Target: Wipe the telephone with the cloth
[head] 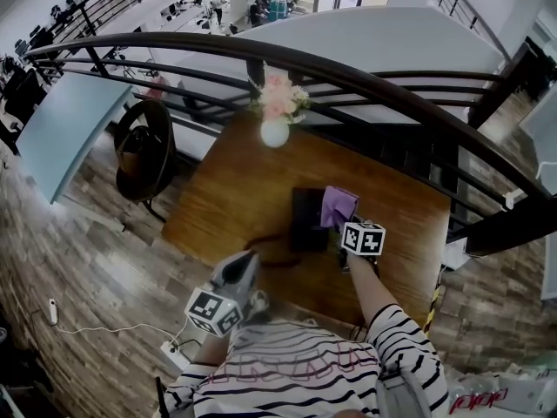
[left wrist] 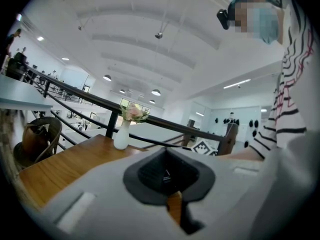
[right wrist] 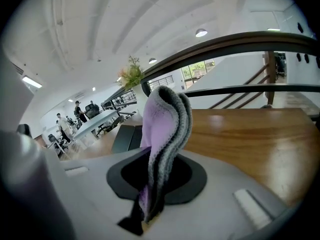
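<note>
Far to the left of your left gripper (head: 242,264), a round-backed chair (head: 144,151) stands on the floor. That gripper is clenched with nothing between its jaws and sits at the near edge of the wooden table (head: 226,190). Its cube (head: 213,312) carries black-and-white square markers. Ahead of it, at the far edge, is a white vase (head: 275,132) of pink flowers. The black telephone (head: 306,220) lies flat just left of your right gripper (head: 344,226). This gripper is grasping the purple cloth (head: 338,205), which rises in a grey-edged fold beside the telephone's right end. Whether they touch is unclear.
</note>
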`<state>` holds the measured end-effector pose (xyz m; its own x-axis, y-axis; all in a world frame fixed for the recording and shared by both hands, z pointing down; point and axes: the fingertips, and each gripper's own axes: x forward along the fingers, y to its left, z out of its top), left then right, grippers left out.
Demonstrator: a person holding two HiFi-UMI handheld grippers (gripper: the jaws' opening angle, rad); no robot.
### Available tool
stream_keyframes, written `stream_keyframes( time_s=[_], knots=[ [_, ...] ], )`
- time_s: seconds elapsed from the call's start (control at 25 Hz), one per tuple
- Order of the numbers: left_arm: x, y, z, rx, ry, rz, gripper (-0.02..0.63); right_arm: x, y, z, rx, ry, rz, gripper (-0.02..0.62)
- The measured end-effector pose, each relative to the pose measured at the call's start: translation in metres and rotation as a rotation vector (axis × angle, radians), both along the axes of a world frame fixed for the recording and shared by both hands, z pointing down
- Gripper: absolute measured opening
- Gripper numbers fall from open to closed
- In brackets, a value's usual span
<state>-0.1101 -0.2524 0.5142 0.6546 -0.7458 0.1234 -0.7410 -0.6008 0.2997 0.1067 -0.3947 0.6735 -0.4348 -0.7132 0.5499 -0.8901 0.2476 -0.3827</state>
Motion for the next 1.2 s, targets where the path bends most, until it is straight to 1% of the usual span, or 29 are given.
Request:
stream_keyframes(
  time_s=[0.16,0.36,0.44,0.64,0.88,1.0,1.2],
  knots=[
    [0.009,0.002,-0.001,0.005,-0.002,0.011,0.003,0.014,0.003,0.001,-0.007,-0.022,0.028,0.051],
    [0.012,0.004,-0.002,0.010,-0.001,0.010,0.003,0.008,0.008,-0.007,0.020,-0.040,0.011,0.051],
    [0.011,0.004,-0.002,0.015,-0.002,0.007,0.002,-0.004,0.011,-0.016,0.044,-0.055,-0.016,0.051],
    [0.006,0.005,-0.005,0.023,-0.003,-0.011,0.003,-0.050,0.024,-0.031,0.083,-0.104,-0.114,0.051],
    [-0.002,0.006,-0.004,0.020,-0.008,-0.034,0.003,-0.100,0.035,-0.023,0.064,-0.130,-0.212,0.051],
    [-0.004,0.009,-0.003,0.019,-0.011,-0.044,0.003,-0.110,0.038,-0.011,0.044,-0.118,-0.236,0.051],
    [-0.010,0.013,-0.002,0.017,-0.014,-0.051,0.003,-0.108,0.037,0.004,0.022,-0.076,-0.226,0.051]
  ],
)
